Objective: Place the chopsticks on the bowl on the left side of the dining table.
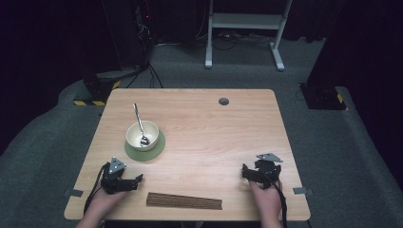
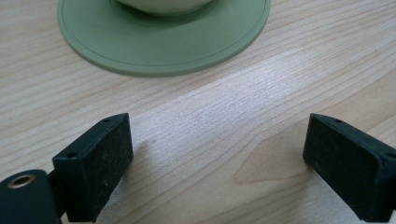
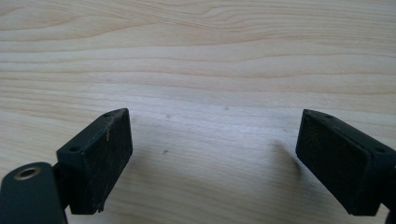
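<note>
Both grippers rest released on the bench (image 1: 204, 123): left gripper (image 1: 138, 179) just short of the bowl (image 1: 142, 135), right gripper (image 1: 244, 172) well apart; a reach likely comes next.

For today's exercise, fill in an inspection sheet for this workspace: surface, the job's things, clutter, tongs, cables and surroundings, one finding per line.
Surface: light wooden table, bare in the middle, with a dark round grommet near the far edge.
Job's things: cream bowl on a green round mat, with a metal spoon standing in the bowl; dark slatted mat lying flat at the near edge.
Clutter: nothing seen.
Tongs: left tongs open with nothing between the jaws, near the green mat; right tongs open over bare wood.
Cables: a black cable trails from the left tongs; more cables on the floor beyond the table.
Surroundings: grey carpet, white desk frame, dark curtains.
</note>
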`<state>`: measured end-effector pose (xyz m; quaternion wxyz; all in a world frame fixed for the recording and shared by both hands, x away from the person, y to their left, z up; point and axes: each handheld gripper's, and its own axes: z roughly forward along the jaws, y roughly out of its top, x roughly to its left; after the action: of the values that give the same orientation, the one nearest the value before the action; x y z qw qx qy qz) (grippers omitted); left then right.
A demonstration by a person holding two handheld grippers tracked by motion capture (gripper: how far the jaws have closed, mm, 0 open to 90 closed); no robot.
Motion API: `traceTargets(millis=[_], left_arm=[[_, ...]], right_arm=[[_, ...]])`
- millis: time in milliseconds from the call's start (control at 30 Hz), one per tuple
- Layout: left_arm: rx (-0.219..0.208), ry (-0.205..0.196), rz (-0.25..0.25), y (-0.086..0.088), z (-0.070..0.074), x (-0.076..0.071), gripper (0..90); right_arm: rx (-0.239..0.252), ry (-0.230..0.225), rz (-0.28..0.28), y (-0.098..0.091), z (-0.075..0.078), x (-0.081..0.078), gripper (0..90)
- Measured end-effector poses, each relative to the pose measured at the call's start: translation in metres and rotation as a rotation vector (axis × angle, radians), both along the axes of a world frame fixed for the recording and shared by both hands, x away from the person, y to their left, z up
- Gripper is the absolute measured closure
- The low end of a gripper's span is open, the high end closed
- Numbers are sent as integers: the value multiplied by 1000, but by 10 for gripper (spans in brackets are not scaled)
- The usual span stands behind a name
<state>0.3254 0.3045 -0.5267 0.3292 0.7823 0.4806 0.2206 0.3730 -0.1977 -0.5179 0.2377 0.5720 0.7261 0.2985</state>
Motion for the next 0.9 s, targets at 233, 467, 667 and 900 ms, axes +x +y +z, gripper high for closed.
traceTargets(millis=[233, 467, 667, 900], left_arm=[[19, -13, -49, -1, 3, -2, 99], [-7, -3, -94, -5, 6, -2, 138], [-12, 32, -163, -14, 8, -2, 143], [-44, 59, -232, -26, 11, -5, 96]], right_arm=[[-4, 3, 47, 15, -1, -2, 102], [-20, 11, 63, 18, -5, -2, 95], [-11, 1, 70, 15, -6, -3, 93], [-6, 3, 73, 14, -6, -2, 90]])
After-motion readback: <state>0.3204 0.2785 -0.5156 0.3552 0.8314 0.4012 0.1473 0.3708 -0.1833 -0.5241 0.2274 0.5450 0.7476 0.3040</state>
